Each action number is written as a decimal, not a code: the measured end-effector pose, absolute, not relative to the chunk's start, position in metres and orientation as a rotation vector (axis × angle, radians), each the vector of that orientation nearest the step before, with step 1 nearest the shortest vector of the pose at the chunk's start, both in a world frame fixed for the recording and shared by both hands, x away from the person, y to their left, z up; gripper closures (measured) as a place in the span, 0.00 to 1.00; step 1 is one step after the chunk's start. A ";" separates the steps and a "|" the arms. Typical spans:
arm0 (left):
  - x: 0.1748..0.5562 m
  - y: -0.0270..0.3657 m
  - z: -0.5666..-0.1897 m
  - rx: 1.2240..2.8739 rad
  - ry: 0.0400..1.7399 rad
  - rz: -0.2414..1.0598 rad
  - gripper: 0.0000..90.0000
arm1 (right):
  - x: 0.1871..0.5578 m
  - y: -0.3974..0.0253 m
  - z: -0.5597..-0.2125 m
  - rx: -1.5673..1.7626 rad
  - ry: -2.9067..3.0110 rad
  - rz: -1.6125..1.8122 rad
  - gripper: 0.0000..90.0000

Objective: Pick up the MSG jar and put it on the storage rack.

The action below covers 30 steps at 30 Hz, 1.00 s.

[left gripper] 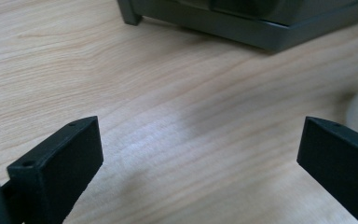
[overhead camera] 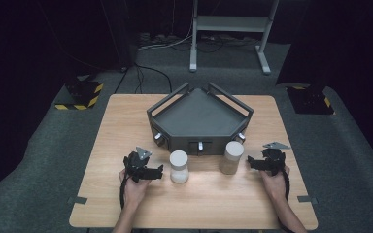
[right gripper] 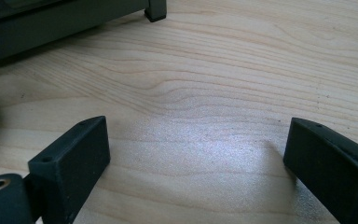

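Both hands low, left gripper (overhead camera: 159,170) and right gripper (overhead camera: 250,162) pointing inward at each other, jaws spread wide, nothing between them.

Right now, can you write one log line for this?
left tool: open, empty | right tool: open, empty | white cylinder jar, tan cylinder jar: upright, untouched | dark grey five-sided tray: behind jars

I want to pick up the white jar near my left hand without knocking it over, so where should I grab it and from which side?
Grip the white jar around its body, below the lid, coming in level from its left. It stands upright on the table, and the left gripper is already beside it with its fingers wide open. The dark tray sits close behind the jar, so avoid approaching from there.
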State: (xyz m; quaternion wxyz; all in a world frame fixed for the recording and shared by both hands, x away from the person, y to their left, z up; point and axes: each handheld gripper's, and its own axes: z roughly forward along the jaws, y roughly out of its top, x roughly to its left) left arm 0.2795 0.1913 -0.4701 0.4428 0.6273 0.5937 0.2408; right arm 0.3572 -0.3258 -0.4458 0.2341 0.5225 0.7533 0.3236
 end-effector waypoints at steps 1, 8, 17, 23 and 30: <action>0.278 0.192 -0.470 1.563 1.466 0.589 0.00 | 0.357 -0.326 -0.446 1.434 2.068 0.889 0.08; 0.271 0.195 -0.468 1.602 1.432 0.546 0.00 | 0.357 -0.326 -0.446 1.434 2.069 0.888 0.08; 0.261 0.196 -0.464 1.673 1.346 0.483 0.01 | 0.357 -0.326 -0.446 1.433 2.069 0.887 0.08; 0.256 0.193 -0.463 1.706 1.283 0.448 0.01 | 0.357 -0.326 -0.446 1.433 2.068 0.888 0.08; 0.254 0.185 -0.461 1.732 1.222 0.411 0.01 | 0.357 -0.326 -0.446 1.431 2.069 0.889 0.08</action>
